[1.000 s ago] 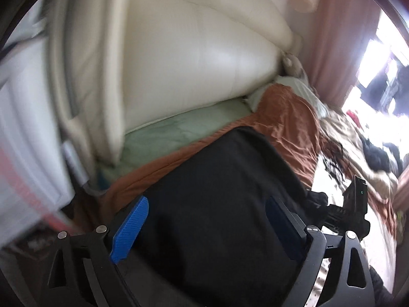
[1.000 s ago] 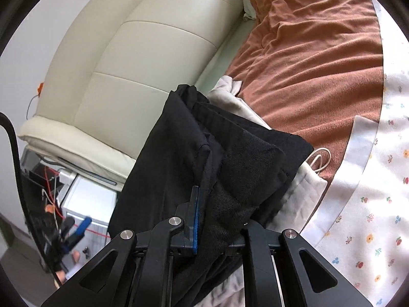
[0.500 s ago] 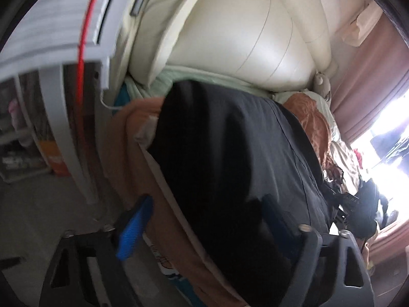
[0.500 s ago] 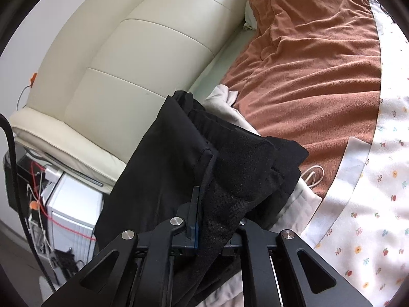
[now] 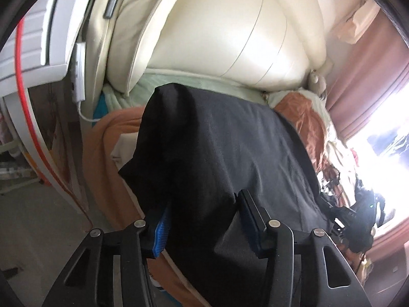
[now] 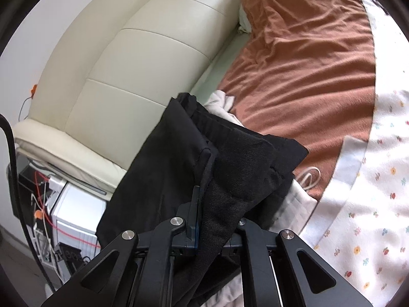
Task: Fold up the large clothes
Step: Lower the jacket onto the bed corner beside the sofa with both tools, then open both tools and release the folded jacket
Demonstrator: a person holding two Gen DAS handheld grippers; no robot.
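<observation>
Left wrist view: left gripper (image 5: 202,220) tilts down over the bed edge, jaws closing with the black garment (image 5: 217,153) between them; right gripper (image 6: 217,220), angled down, is pinched tight on a fold of that garment (image 6: 230,158), which drapes across the brown blanket (image 6: 306,64).

Black garment (image 5: 230,153) lower part cut off by bottom edge; window (image 5: 383,133) overexposed, outside unreadable.
</observation>
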